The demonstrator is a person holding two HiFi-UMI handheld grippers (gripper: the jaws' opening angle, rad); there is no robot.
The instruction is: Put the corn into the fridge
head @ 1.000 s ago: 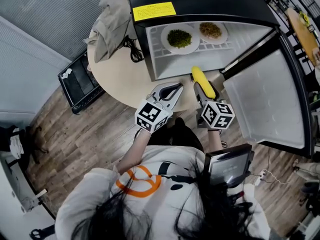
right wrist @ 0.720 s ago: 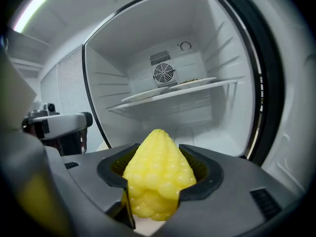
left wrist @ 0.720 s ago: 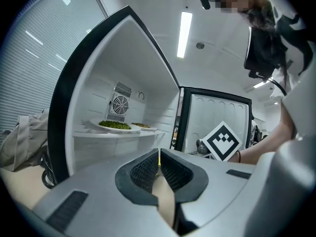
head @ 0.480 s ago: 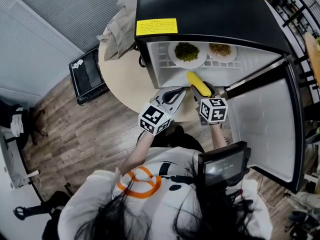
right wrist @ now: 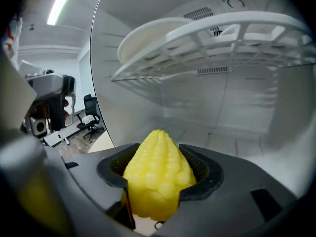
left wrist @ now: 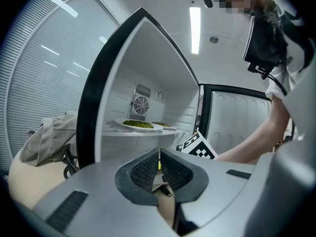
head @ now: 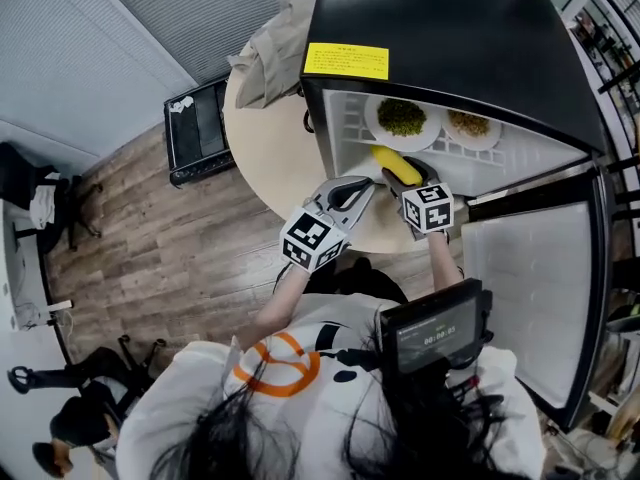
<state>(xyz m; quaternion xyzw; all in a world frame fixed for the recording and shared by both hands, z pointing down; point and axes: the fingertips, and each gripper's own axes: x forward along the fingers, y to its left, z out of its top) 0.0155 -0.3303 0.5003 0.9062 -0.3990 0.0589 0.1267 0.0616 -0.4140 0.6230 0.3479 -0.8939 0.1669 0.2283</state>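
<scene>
Corn [right wrist: 157,154] rear hidden between right gripper [right wrist: 160,176] jaws, tip showing

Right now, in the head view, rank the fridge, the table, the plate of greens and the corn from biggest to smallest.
1. fridge
2. table, partly hidden under the fridge
3. plate of greens
4. corn, smallest as it looks; its near end is hidden, so its place below the plate is less sure
</scene>
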